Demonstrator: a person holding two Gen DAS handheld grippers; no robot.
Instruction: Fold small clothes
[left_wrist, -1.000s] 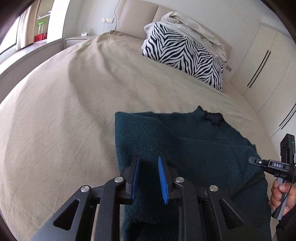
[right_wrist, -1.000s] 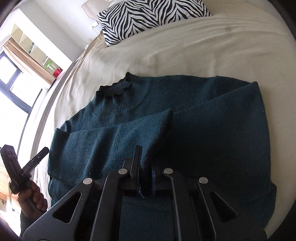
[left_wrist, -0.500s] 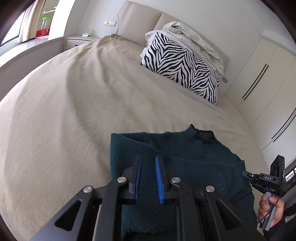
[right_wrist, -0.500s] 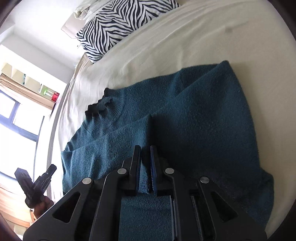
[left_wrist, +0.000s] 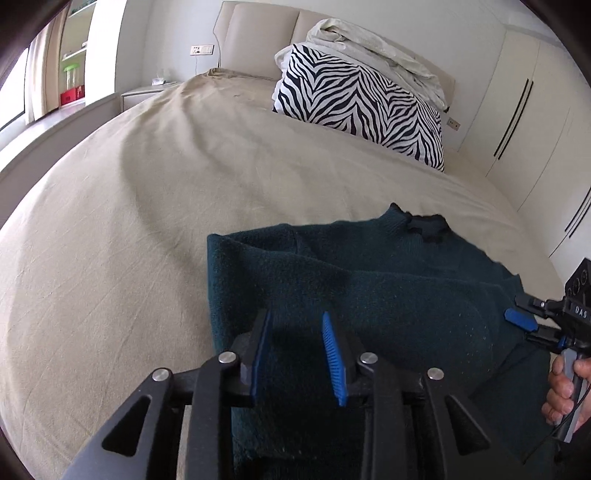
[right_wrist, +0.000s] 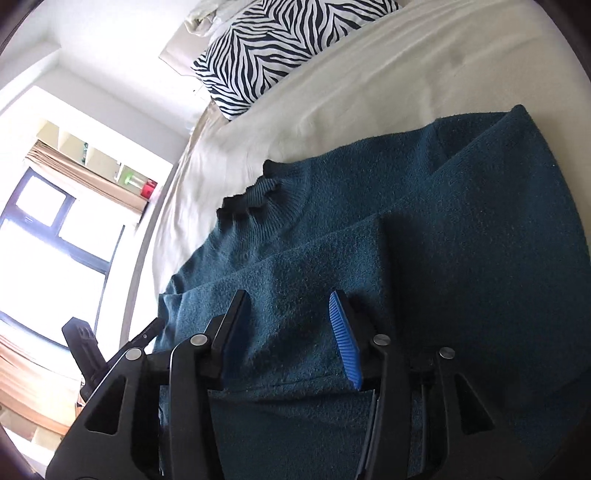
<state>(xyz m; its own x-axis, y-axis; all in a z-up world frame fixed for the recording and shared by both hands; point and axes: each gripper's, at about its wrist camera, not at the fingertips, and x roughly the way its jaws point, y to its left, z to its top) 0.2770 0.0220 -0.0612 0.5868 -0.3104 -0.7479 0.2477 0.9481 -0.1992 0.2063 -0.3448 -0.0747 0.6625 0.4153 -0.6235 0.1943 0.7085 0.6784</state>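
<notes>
Between the blue-padded fingers (left_wrist: 258, 350) of the left gripper (left_wrist: 295, 352), which are spread apart and hold nothing, the dark teal knitted sweater (left_wrist: 369, 288) is seen lying flat on a beige bedsheet (left_wrist: 147, 206), its sleeves folded across the body. The fingers (right_wrist: 343, 339) of the right gripper (right_wrist: 286, 332) are likewise parted wide over a folded sleeve, with nothing clamped between them. In the left wrist view the right gripper (left_wrist: 532, 325) is seen at the sweater's far edge, held by a bare hand (left_wrist: 565, 391), and the letters "DAS" can be read on its black body. Farther out, a zebra-striped pillow (left_wrist: 362, 107) is propped under a crumpled cream blanket (left_wrist: 373, 51) against a padded beige headboard (left_wrist: 258, 37). White wardrobe doors with black handles (left_wrist: 532, 122) stand at the right, and a dark-framed window (right_wrist: 48, 221) is seen beyond the bed.
</notes>
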